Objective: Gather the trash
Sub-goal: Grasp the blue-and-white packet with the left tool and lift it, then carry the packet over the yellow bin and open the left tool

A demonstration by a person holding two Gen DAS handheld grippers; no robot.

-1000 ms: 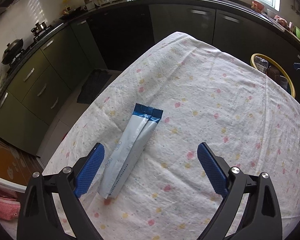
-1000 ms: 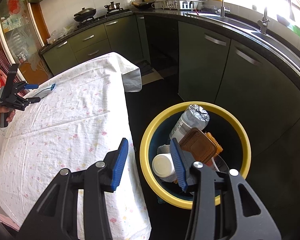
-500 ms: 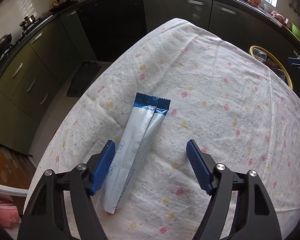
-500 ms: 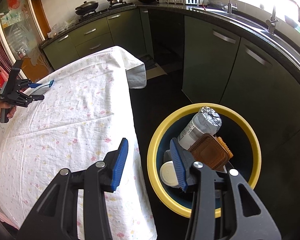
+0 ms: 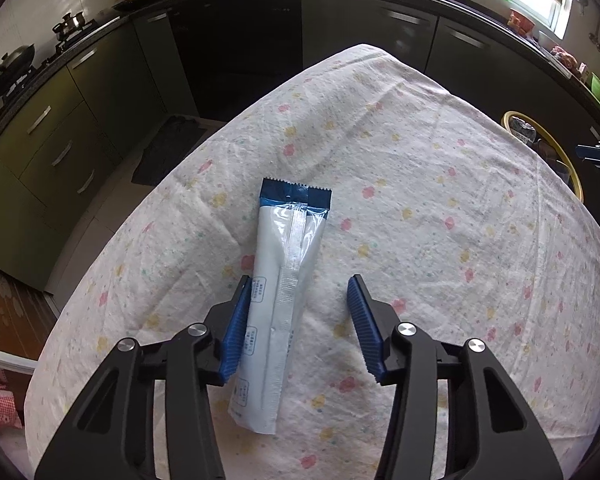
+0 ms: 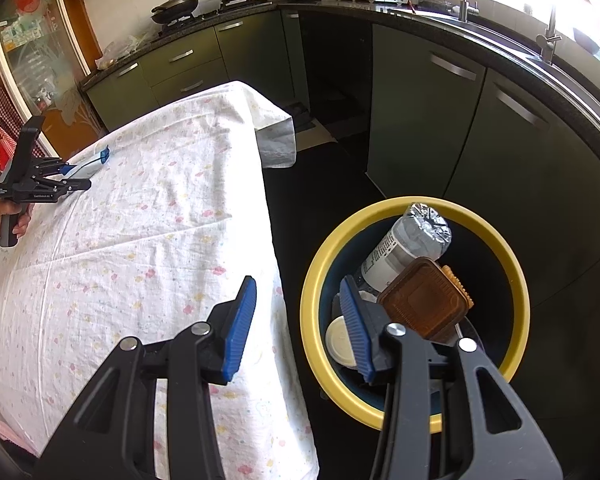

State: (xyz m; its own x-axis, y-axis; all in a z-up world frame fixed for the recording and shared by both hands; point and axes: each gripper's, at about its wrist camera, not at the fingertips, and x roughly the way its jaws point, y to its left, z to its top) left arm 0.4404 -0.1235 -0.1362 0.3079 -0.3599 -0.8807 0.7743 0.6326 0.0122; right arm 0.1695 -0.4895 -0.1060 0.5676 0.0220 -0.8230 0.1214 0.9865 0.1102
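A long white plastic wrapper with a blue serrated end [image 5: 284, 280] lies flat on the counter's flowered white cloth [image 5: 420, 208], between the closing jaws of the left hand-held gripper [image 5: 296, 320]; only the left pad touches it, no grip yet. The right hand-held gripper [image 6: 296, 320], part-open and empty, waits over the yellow-rimmed bin [image 6: 516, 280] beyond the wrapper's counter edge, bare cloth between.

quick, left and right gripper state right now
left gripper: jaws closing around the white plastic wrapper with a blue end, not yet clamped
right gripper: open, empty
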